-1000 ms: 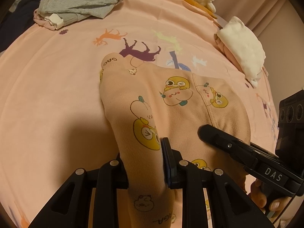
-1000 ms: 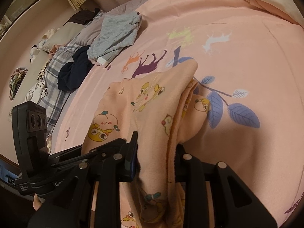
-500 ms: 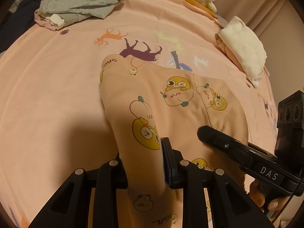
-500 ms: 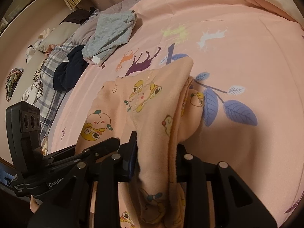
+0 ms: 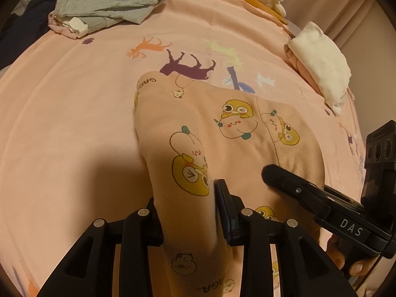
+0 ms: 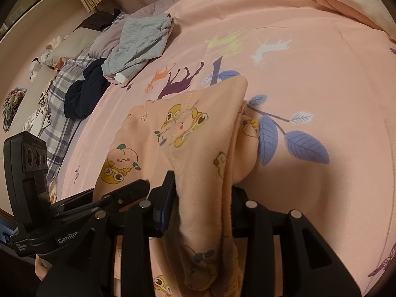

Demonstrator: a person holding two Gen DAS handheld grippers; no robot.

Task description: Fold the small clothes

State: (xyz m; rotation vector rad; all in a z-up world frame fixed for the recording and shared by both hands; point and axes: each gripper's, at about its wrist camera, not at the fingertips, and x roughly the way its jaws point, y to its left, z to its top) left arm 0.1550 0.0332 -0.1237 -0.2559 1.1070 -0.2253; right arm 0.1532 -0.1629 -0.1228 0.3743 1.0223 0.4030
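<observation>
**Both grippers loosening on the peach cartoon garment**

At the far left of the left wrist view, a dark navy garment (image 5: 23,22) lies at the edge of the pink animal-print bedspread (image 5: 74,113), with a grey garment (image 5: 111,0) heaped just beside it. In the middle, the peach garment with cartoon prints (image 5: 222,128) lies spread on the bedspread, its far edge touching the purple horse print. A raised fold of it runs toward the camera and passes between the fingers of the left gripper (image 5: 188,208). Those jaws are opening; the cloth sits between them, and whether the pads press on it is hard to tell, since a slim gap seems to show at the right finger (image 5: 224,208). Further right, the right gripper (image 5: 277,175) reaches in over the garment, with a person's fingers (image 5: 346,262) under its handle. A folded white cloth (image 5: 321,64) rests near the bed's right edge.

In the right wrist view, from the left: a plaid cloth (image 6: 57,113), the navy and grey garments, then the left gripper's black body low at the left. The right gripper's jaws are opening too, with a thick bunched fold of the peach garment between them and a gap beside the left pad.
</observation>
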